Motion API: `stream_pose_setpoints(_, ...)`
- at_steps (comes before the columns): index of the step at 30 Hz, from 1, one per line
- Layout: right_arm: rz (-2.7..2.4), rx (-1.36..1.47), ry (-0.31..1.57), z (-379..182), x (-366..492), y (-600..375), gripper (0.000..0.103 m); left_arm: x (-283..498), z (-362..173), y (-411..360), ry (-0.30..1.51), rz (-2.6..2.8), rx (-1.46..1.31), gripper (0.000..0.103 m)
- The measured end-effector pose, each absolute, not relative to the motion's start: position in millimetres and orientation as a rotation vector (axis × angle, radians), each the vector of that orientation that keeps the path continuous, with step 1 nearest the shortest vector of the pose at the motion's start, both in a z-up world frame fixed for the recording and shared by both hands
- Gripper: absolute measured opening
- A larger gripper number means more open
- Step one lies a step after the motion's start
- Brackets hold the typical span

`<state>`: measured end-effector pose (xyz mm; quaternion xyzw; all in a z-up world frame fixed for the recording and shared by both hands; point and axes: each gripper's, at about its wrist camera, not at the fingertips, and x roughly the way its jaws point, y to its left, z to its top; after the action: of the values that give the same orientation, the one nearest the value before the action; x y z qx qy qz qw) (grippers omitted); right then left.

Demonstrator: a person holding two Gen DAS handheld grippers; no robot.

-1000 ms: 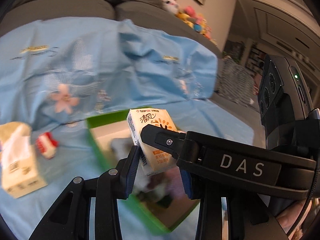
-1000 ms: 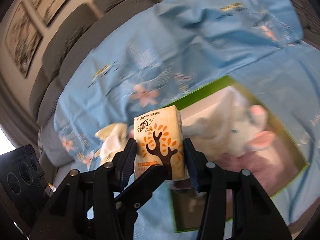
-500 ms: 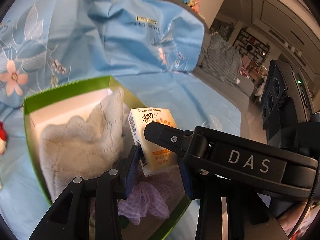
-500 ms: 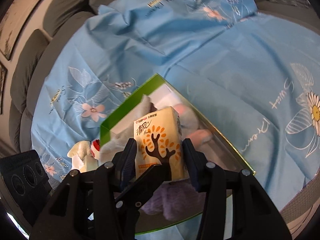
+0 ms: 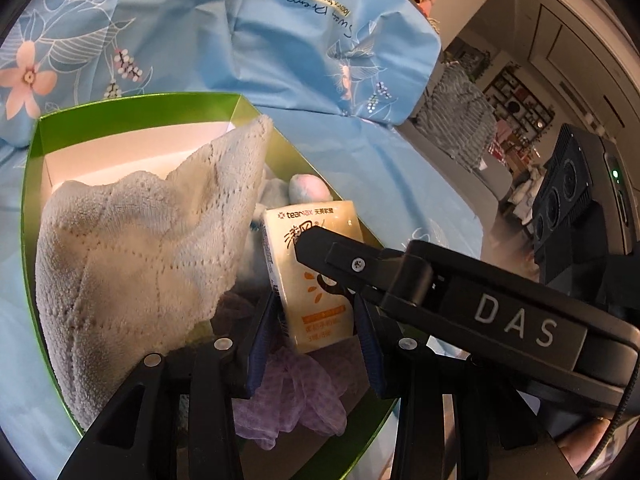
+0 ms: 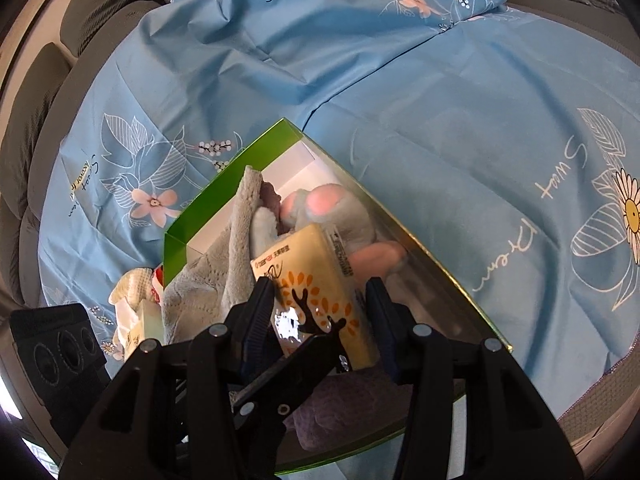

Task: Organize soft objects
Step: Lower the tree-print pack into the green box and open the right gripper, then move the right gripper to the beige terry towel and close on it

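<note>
Over the green box (image 5: 132,114), a tissue pack (image 5: 316,276) is seen between both pairs of jaws; the left gripper (image 5: 316,328) has its blue pads on either side of the pack's lower end, and the right gripper (image 6: 320,320) brackets it likewise. In the right wrist view a gap is seen between the pack and the right-hand pad, and the pack is tilted; whether either pair is actually clamped or merely set narrowly beside the pack cannot be told. The pack is within the box's outline, above a purple cloth (image 5: 296,396) and beside a grey towel (image 5: 132,264); a plush toy (image 6: 332,208) lies behind it. The box rests on a blue sheet (image 6: 440,120) spread over a sofa; a second tissue pack (image 6: 136,316) and a small red-and-white item (image 6: 158,280) remain outside, just beside the box's far corner.

The step in hand is judged to be the placing of the pack into the box. Next, the pack would be lowered into the space between towel and toy, then released; care is called for lest the towel be dragged out as the jaws are withdrawn.
</note>
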<state>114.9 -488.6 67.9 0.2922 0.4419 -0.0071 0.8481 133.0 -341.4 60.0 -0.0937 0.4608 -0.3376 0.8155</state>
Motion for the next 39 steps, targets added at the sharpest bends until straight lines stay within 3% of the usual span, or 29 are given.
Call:
stream_pose_setpoints(3, -0.014, 0.615, 0.919, 71.3, 112.6, -487.7, 0.051, 126.6, 65.5, -337.2, 0.963, -0.711, -0.190, 0.040)
stream_pose_setpoints(6, -0.015, 0.592, 0.875, 80.8, 106.9, -485.2, 0.061, 118.9, 74.7, -330.1, 0.934, -0.705, -0.175, 0.040)
stream_pose_setpoints(8, -0.021, 0.575, 0.843, 87.2, 102.6, -483.0, 0.067, 111.0, 83.4, -321.3, 0.905, -0.690, -0.160, 0.050)
stream_pose_setpoints(11, -0.015, 0.558, 0.795, 97.5, 95.3, -478.8, 0.079, 102.3, 95.3, -305.1, 0.862, -0.673, -0.165, 0.056)
stream_pose_setpoints(17, 0.018, 0.531, 0.710, 114.9, 82.5, -462.2, 0.090, 83.3, 119.2, -252.7, 0.786, -0.619, -0.221, 0.075)
stream_pose_setpoints(21, 0.032, 0.494, 0.665, 123.8, 77.0, -443.9, 0.101, 69.3, 127.7, -206.5, 0.747, -0.506, -0.232, 0.079)
stream_pose_setpoints(32, 0.136, 0.420, 0.627, 135.6, 69.1, -380.1, 0.102, 39.7, 97.5, -45.2, 0.753, -0.088, -0.214, 0.082)
stream_pose_setpoints(39, 0.260, 0.342, 0.690, 136.1, 71.3, -315.6, 0.102, 36.1, 65.7, 49.3, 0.756, 0.135, -0.390, 0.082)
